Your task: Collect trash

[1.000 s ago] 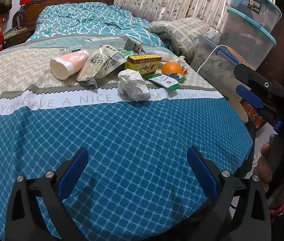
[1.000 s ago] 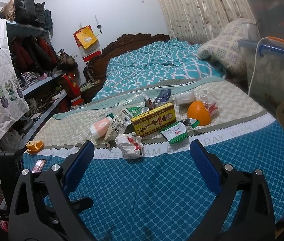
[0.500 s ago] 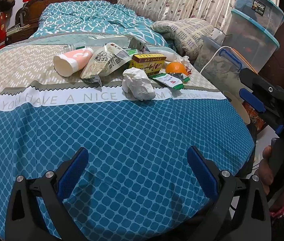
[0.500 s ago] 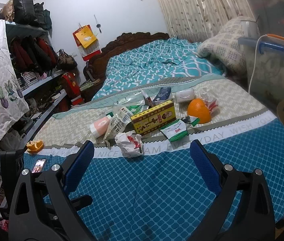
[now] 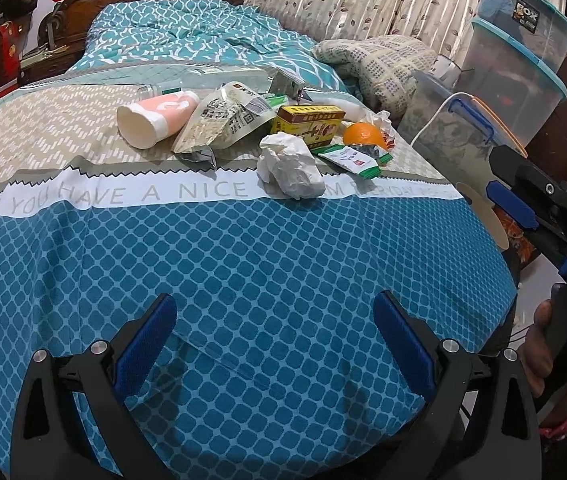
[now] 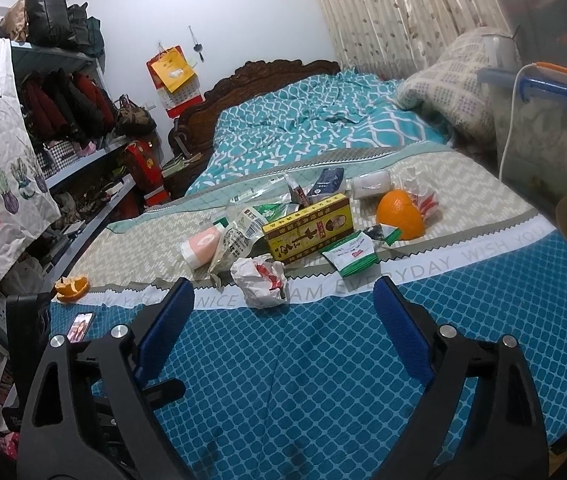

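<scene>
Small wrappers at the far edge of the trash pile overlap and are hard to tell apart. The pile lies mid-bed on the blue bedspread, well beyond both grippers. The left gripper stands wide apart, empty. The right gripper, just narrowing slightly, remains apart with nothing between its fingers.

Even, fairly bright indoor light falls from above on the blue diamond-patterned bedspread, and the black left claw and black right claw lay only soft, faint shadows on the cloth just beneath them. Both fisheye views bow straight lines and darken to black at the corners, with the beige leaf-print curtain leaning inward. Focus is sharp at centre, while the clear plastic storage box at the right edge looks hazy and smeared.
</scene>
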Motion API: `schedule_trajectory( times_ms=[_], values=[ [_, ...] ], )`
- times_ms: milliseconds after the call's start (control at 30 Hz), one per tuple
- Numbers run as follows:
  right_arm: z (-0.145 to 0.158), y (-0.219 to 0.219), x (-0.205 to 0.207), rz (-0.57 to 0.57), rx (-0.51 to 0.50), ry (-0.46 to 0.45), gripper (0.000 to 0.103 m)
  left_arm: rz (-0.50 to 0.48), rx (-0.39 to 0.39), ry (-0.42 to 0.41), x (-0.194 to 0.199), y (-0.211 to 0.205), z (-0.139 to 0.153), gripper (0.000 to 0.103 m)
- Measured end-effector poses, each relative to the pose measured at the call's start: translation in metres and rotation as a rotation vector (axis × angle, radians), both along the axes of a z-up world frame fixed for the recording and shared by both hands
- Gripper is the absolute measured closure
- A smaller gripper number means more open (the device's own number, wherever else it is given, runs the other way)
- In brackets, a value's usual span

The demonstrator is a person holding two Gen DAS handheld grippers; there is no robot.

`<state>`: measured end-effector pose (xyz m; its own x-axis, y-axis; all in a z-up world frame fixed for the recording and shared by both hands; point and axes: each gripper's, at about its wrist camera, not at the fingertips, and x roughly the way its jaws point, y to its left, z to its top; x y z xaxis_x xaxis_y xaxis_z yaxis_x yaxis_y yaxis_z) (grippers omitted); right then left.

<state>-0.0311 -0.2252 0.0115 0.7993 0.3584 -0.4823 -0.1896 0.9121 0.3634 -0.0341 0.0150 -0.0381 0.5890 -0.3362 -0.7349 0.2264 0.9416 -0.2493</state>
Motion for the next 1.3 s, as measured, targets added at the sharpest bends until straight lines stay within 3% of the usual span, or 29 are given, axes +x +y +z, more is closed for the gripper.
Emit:
schedule_trajectory(
  times_ms=[867, 1300],
  values=[
    [-0.006, -0.004, 0.004, -0.004, 0.006, 0.015, 0.015, 0.011, 0.002, 0.009, 0.005, 0.002, -0.004, 0.009],
    [-0.023, -0.011, 0.009, -0.013, 0.003, 0.053, 0.016, 0.049, 0.032, -0.025, 0.044, 0.010, 0.008, 0.009]
  ],
)
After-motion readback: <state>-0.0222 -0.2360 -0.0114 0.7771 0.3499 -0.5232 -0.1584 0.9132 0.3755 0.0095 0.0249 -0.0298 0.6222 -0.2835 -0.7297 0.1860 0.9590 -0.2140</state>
